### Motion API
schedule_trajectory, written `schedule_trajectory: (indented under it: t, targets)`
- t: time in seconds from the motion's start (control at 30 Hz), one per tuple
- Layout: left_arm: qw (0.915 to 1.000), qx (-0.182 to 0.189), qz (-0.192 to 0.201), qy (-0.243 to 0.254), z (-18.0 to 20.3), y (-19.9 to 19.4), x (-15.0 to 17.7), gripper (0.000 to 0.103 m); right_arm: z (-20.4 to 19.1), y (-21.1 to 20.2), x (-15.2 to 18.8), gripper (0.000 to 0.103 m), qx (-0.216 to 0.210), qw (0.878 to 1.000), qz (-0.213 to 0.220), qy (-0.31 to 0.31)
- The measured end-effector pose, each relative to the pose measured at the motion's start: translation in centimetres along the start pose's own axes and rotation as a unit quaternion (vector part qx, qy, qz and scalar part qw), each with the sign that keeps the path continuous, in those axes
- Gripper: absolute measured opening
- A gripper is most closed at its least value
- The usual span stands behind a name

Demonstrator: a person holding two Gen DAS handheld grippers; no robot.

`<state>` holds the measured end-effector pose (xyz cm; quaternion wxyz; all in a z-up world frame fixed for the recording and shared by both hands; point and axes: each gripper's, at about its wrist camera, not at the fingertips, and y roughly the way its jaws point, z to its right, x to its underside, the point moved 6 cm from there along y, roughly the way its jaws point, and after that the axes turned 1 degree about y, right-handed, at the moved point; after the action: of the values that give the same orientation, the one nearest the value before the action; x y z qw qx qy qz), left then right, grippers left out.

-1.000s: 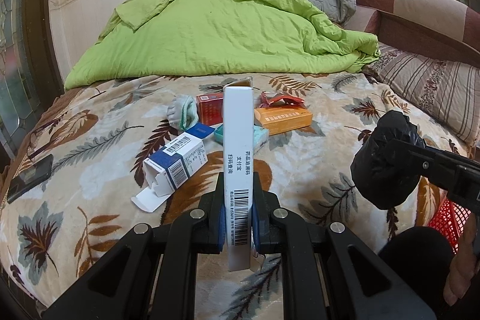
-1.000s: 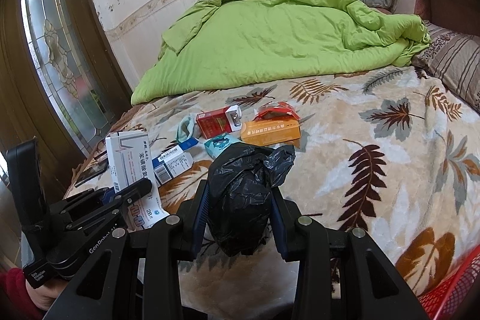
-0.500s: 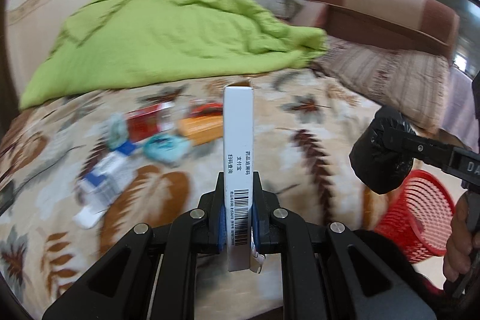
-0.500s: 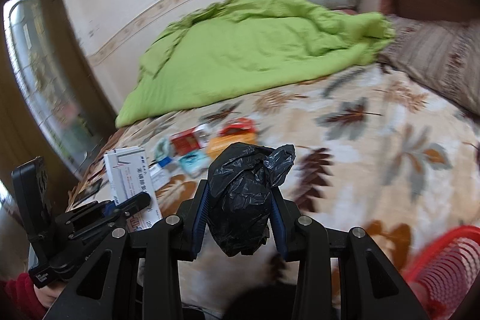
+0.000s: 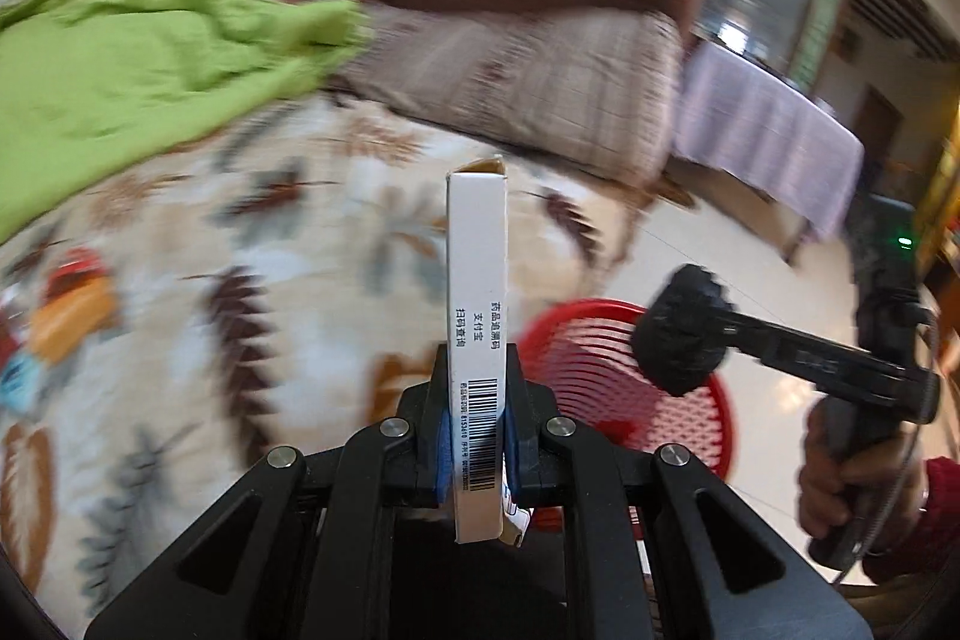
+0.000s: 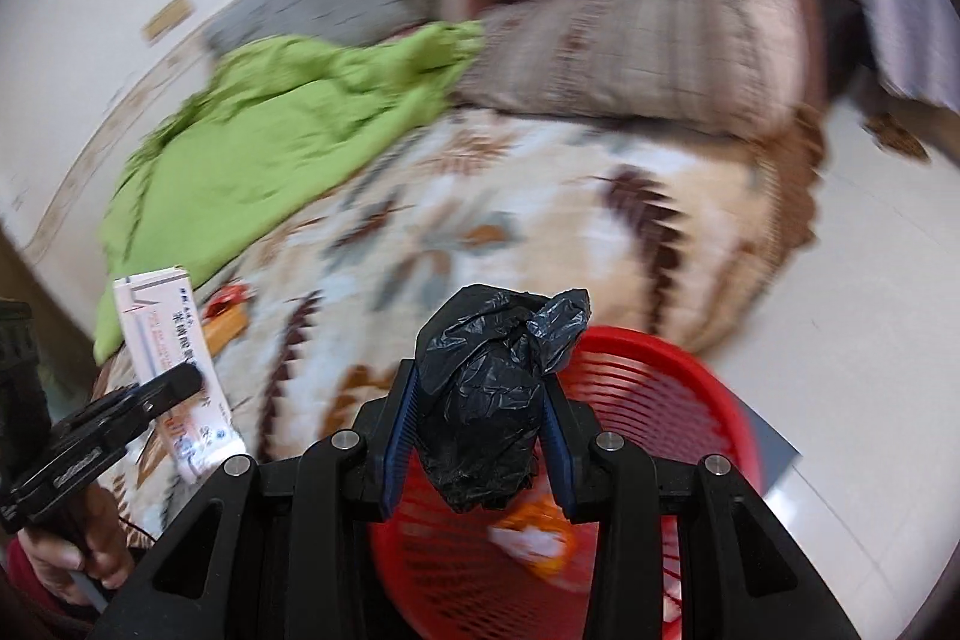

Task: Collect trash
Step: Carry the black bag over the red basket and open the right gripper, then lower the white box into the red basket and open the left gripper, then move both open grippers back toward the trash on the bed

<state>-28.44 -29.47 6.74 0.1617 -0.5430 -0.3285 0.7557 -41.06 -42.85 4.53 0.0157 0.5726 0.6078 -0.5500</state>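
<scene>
My left gripper (image 5: 477, 430) is shut on a tall white medicine box (image 5: 477, 316) with a barcode, held upright. In the right wrist view the same box (image 6: 165, 340) shows at the left. My right gripper (image 6: 480, 430) is shut on a crumpled black plastic bag (image 6: 489, 400). That bag (image 5: 684, 340) hangs over the red mesh basket (image 5: 606, 388) in the left wrist view. The red basket (image 6: 660, 400) stands on the floor beside the bed, right under the bag, with some orange and white trash (image 6: 531, 532) inside.
The leaf-patterned bed cover (image 5: 240, 280) carries more blurred boxes at the far left (image 5: 66, 316). A green quilt (image 6: 270, 130) and pillows (image 6: 630, 28) lie behind. A table with a lilac cloth (image 5: 768, 142) stands across the pale tiled floor (image 6: 870, 280). A hand (image 5: 852, 490) grips the right handle.
Both grippers have swung right, away from the boxes on the bed towards the bed's edge. The red basket has come into full view under the black bag. Both grips hold as before.
</scene>
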Motion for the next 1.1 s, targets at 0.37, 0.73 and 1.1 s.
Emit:
schedule_trajectory:
  t: [0.37,0.73,1.1]
  targets:
    - [0.9988,0.025,-0.041,0.01,3.6,3.8,0.7,0.056,4.7,-1.0,0.4,0.059,0.014,0.999,-0.01,0.045]
    - [0.9938,-0.081,0.013,-0.076,-5.5,-2.5,2.3,0.056,-2.7,0.7,-0.9,0.062,-0.041,0.999,-0.003,-0.034]
    - [0.9603,-0.199,0.041,-0.191,-17.8,-10.9,8.2,0.056,-18.3,6.5,1.8,0.062,-0.133,0.98,-0.042,-0.144]
